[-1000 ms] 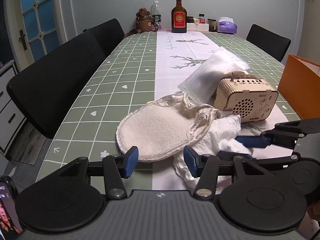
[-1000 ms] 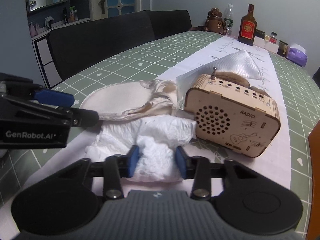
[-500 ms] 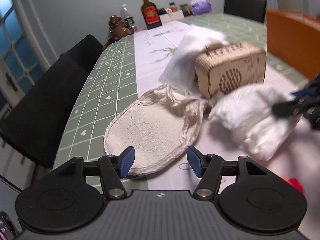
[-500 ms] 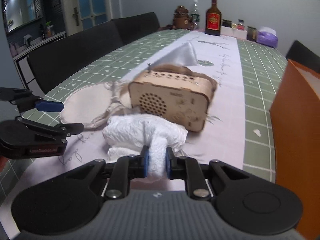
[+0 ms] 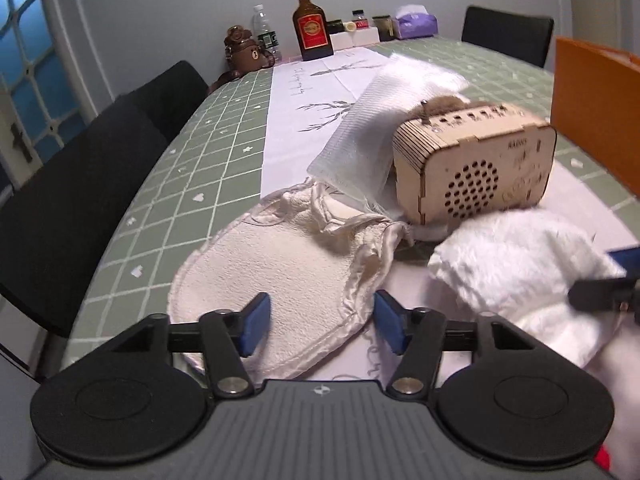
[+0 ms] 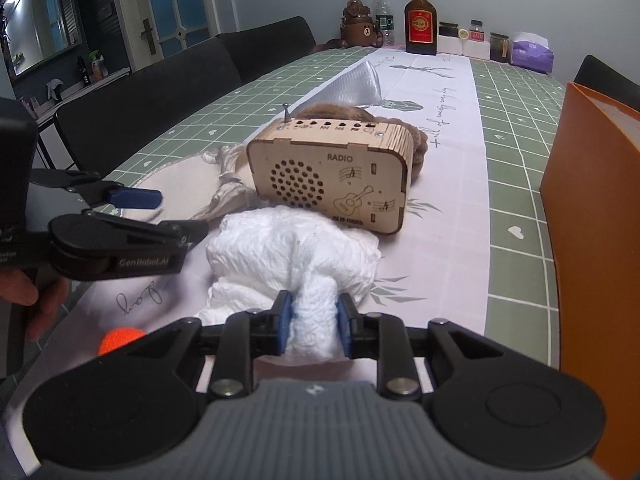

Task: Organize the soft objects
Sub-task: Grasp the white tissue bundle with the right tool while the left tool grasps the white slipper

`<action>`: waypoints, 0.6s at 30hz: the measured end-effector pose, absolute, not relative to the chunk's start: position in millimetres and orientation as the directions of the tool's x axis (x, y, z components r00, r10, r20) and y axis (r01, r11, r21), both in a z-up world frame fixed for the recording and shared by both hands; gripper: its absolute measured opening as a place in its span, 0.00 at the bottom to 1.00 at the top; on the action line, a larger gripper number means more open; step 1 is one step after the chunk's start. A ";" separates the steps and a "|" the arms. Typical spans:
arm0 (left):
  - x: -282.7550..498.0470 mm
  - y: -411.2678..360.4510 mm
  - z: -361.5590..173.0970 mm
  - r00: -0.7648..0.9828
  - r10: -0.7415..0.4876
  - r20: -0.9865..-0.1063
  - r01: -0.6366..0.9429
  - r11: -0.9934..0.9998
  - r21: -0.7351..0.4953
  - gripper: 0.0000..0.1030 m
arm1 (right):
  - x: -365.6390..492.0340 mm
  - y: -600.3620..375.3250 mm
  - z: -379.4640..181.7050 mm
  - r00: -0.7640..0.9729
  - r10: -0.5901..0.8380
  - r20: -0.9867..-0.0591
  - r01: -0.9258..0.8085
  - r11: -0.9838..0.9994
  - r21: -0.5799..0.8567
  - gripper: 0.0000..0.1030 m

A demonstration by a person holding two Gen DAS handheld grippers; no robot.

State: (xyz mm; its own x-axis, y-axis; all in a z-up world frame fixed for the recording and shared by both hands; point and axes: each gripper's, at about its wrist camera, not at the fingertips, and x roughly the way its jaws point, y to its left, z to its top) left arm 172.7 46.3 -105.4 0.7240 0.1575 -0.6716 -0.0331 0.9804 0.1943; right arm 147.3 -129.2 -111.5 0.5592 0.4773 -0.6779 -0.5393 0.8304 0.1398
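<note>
Right gripper (image 6: 311,326) pinches a crumpled white tissue-like soft bundle (image 6: 294,248); left gripper (image 5: 318,322) hangs spread over a cream terry-cloth mitt (image 5: 272,276).

The 2 blue pads of the right gripper squeeze a fold at the bundle's near edge, and the bundle's far side sits just in front of the pale laser-cut wooden radio box (image 6: 330,178). The left gripper's fingers are wide apart, holding nothing, with the mitt's rounded stitched edge between them. The mitt is flat and nubby, with a satin-trimmed cuff bunched beside the radio. A ribbed translucent white pouch (image 5: 372,128) leans on the radio's far left side. A smooth orange box wall (image 6: 592,240) bounds the right, and bare green checked tablecloth (image 5: 192,168) lies left and far.
</note>
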 end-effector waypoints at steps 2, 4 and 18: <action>171.5 49.6 -106.2 0.735 0.125 -0.666 -0.033 0.988 0.148 0.41 | 146.8 -129.4 -111.8 0.563 0.473 -0.677 -0.538 0.832 0.135 0.30; 169.9 47.7 -106.7 0.743 0.120 -0.658 -0.028 0.988 0.149 0.26 | 145.6 -130.9 -111.7 0.571 0.466 -0.676 -0.530 0.838 0.131 0.38; 129.0 48.0 -82.1 0.775 0.106 -0.623 -0.065 0.994 0.088 0.01 | 139.9 -95.9 -103.3 0.604 0.475 -0.641 -0.575 0.816 0.062 0.98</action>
State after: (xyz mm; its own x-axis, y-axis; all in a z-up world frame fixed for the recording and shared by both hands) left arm 129.0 48.0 -82.1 0.7752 0.1063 -0.6228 -0.0653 0.9939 0.0885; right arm 139.9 -95.9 -103.3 0.6036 0.4746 -0.6407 -0.5752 0.8156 0.0623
